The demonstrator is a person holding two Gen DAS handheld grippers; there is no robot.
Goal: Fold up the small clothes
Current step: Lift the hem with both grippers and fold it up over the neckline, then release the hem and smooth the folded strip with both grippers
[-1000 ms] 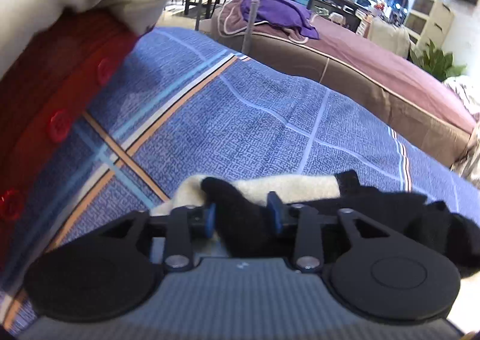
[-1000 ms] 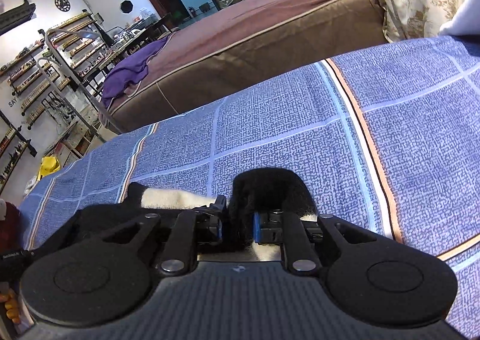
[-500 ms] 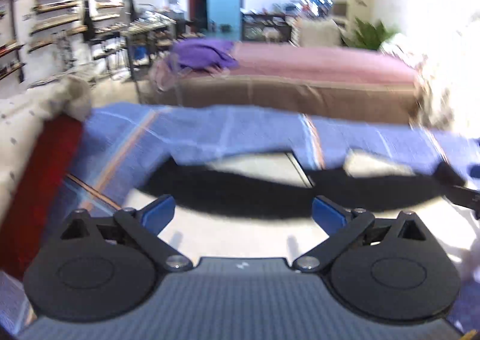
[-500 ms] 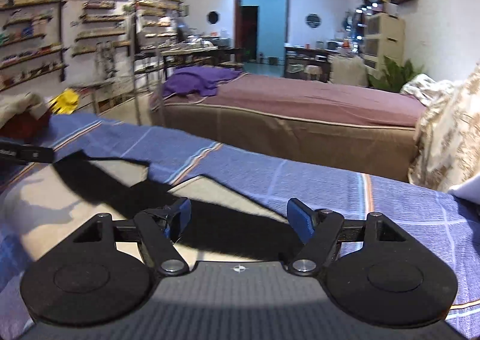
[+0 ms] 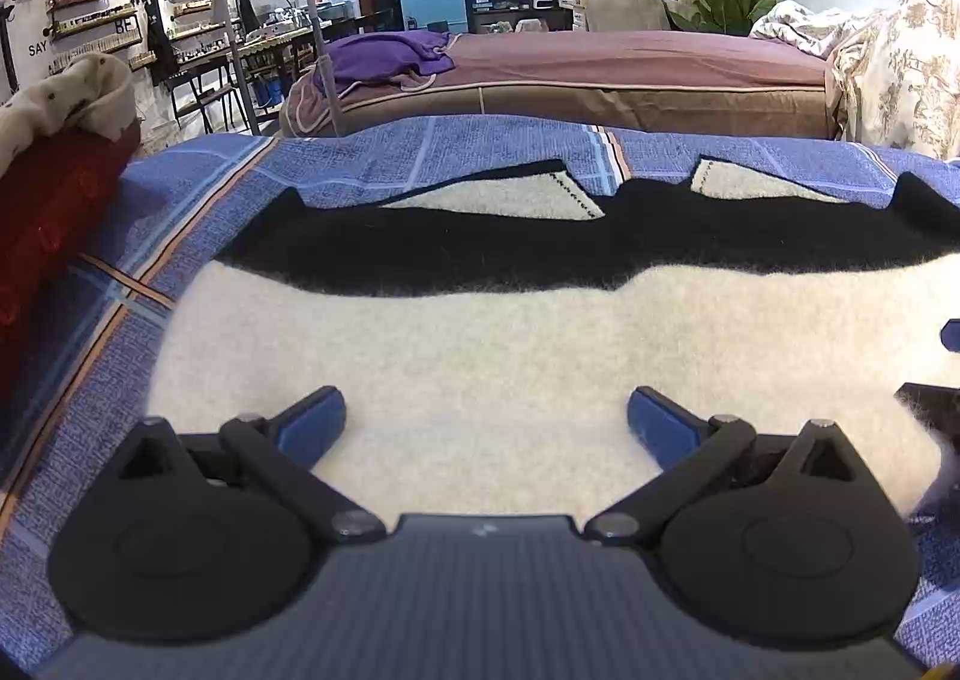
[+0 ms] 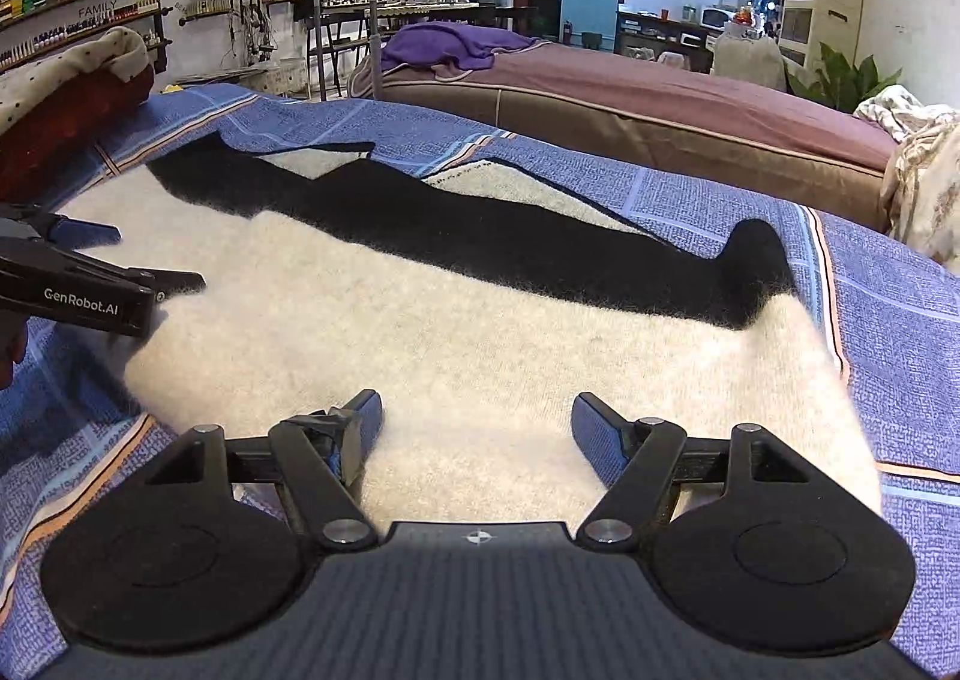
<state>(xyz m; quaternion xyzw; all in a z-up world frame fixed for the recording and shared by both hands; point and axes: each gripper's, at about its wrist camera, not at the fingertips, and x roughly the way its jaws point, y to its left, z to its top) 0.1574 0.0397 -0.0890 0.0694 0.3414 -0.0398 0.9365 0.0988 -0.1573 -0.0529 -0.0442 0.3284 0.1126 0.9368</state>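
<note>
A fuzzy cream garment (image 5: 480,350) with a broad black band (image 5: 540,254) lies spread flat on the blue plaid bedspread (image 5: 420,152). My left gripper (image 5: 486,416) hovers over its near cream edge; the jaws are opening wide and nothing is between the blue pads. The right wrist view shows the same garment (image 6: 480,344), with my right gripper (image 6: 477,419) open above the near edge and gripping nothing. The left gripper's fingers (image 6: 90,260) reach in at that view's left edge, over the garment's left side.
A red garment (image 5: 54,200) under a cream dotted cloth (image 5: 66,98) is piled at the bed's left. Beyond stands a second bed with a maroon cover (image 5: 630,56) and a purple cloth (image 5: 390,56). A floral duvet (image 5: 900,50) rises at the right.
Both grippers let go of the bunched black fabric, opened wide and drew back toward the near edge. The garment, earlier bunched in the jaws, now lies spread out flat.
</note>
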